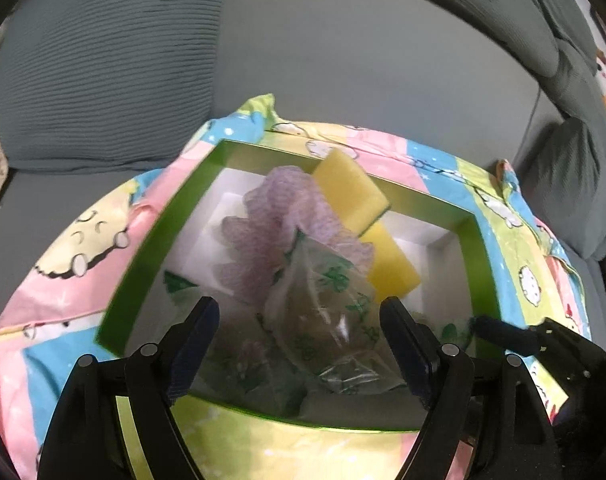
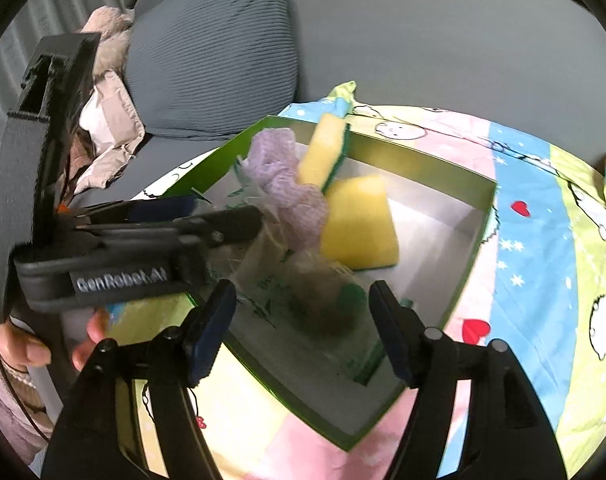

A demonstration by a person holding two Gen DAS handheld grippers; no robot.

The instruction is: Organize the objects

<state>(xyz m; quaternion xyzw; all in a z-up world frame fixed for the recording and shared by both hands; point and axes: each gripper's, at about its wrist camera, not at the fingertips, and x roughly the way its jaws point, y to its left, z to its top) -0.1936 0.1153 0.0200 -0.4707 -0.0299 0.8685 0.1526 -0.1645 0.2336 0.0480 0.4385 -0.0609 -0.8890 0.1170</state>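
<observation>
Green-walled box [image 1: 151, 240] sits on a cartoon-print sheet [image 1: 55, 280] over a grey sofa [image 1: 363, 60], holding yellow sponges [image 1: 351, 190], a purple mesh cloth [image 1: 275, 216] and a clear printed bag [image 1: 323, 300]. Left gripper [image 1: 299, 320] and right gripper [image 2: 303, 300] hover wide apart above the near rim, gripping nothing.

One text can be read: "GenRobot.AI", in pale letters on a dark band along the body of the left gripper [image 2: 239, 210], seen in the right wrist view. The cloth [image 2: 535, 216] carries cartoon figures, hearts and stars but no letters. The green marks on the clear bag [image 2: 303, 280] are too blurred to read.
</observation>
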